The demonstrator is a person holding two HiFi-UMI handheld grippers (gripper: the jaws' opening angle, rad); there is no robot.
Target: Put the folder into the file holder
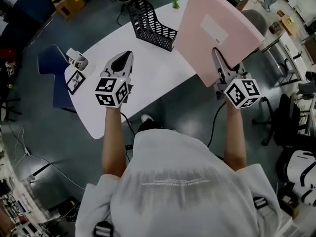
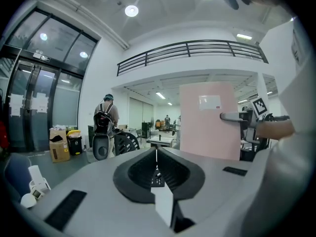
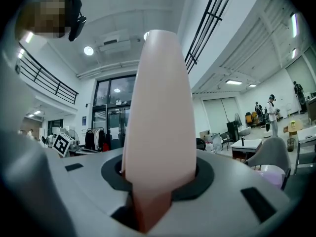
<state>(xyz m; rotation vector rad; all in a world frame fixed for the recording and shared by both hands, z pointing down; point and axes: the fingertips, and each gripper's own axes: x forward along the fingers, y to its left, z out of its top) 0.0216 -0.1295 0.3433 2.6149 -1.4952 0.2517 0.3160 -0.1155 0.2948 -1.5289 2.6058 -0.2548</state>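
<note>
The right gripper (image 1: 218,65) has its fingers clamped on the near lower edge of the pink folder (image 1: 217,33). In the right gripper view the folder (image 3: 160,107) rises straight up from between the fingers, one pad on each face. The folder stands nearly upright in the air, over the right edge of the white surface (image 1: 158,78), with its broad labelled face turned to the person. Its near corner overhangs the floor.

The black mesh holder (image 1: 150,23) sits at the far end of the surface, left of the folder and apart from it, open side up. A bare stretch of surface lies between the holder and the left gripper (image 1: 122,63), which hovers over the near left part with its fingers together on nothing. A small white device (image 1: 76,58) and a marker card (image 1: 75,81) lie at the left edge, well away from the holder. A blue chair (image 1: 52,78) stands just beyond that edge.
</note>
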